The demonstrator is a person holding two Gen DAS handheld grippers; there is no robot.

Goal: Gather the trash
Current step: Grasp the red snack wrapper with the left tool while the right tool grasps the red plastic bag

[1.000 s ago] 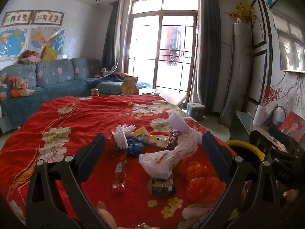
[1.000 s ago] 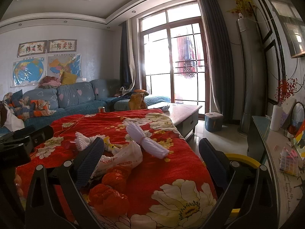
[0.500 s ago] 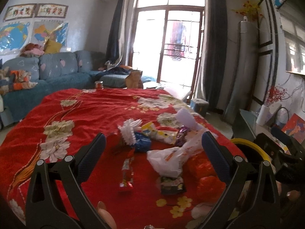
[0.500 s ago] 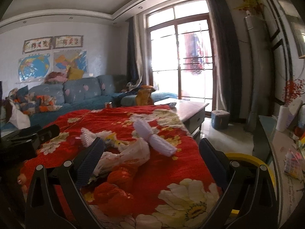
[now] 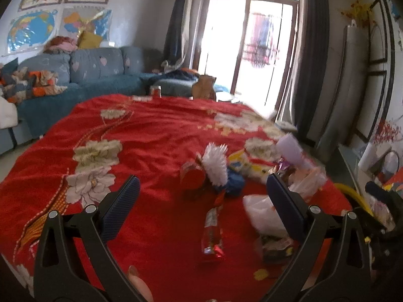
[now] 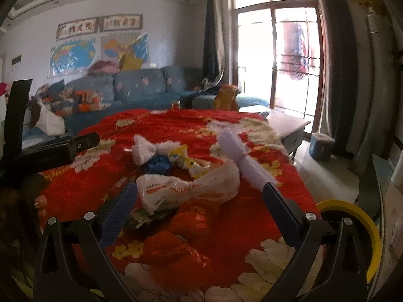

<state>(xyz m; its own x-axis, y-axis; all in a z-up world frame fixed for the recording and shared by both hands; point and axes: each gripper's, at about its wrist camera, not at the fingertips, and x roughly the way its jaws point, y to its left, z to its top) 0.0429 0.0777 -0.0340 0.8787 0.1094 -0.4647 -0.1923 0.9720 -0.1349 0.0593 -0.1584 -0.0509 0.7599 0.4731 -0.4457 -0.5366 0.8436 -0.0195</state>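
Nothing is collected yet: the litter around the white plastic bag [image 6: 186, 188] is untouched, and left tool [image 5: 204, 202] and right tool [image 6: 199, 207] are held open, empty.

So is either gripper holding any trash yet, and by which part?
Nothing is held. The left gripper and right gripper are both open and empty above the trash pile.

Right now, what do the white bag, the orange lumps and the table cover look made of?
White bag: thin plastic film, slightly glossy, crinkled and twisted, printed in orange. Orange lumps: probably crumpled plastic bags too, shiny with sharp creases. Table cover: woven cloth, matte red with a floral print, softly wrinkled.
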